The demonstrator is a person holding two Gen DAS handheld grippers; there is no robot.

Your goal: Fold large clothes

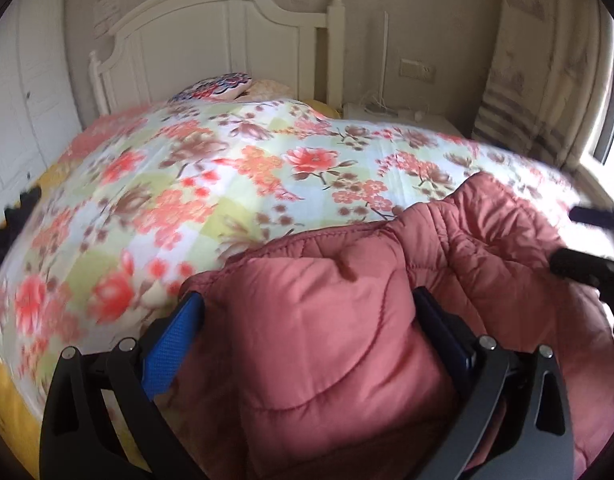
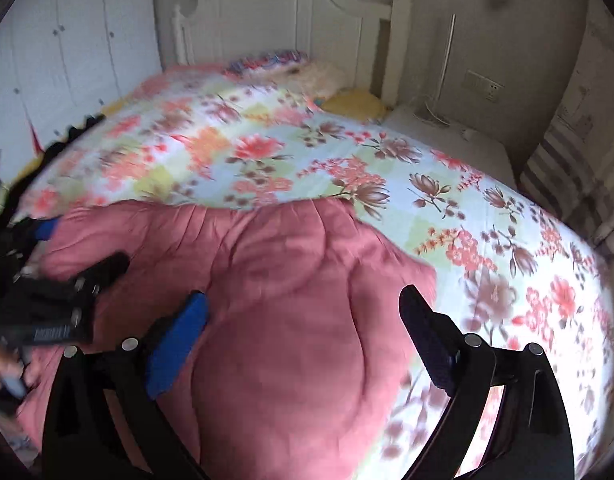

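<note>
Plainly, one pink quilted coat (image 1: 347,320) lies bunched at the near edge of one bed (image 1: 227,168), whose flowered cover stays bare toward the far headboard (image 1: 211,28). Two claws: the left claw (image 1: 311,316) straddles a puffed fold, grip uncertain; the right claw (image 2: 303,312) stands wide above the coat.

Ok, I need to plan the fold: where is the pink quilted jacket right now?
The pink quilted jacket lies at the near edge of the floral-covered bed, filling the lower centre and right of both wrist views.
</note>
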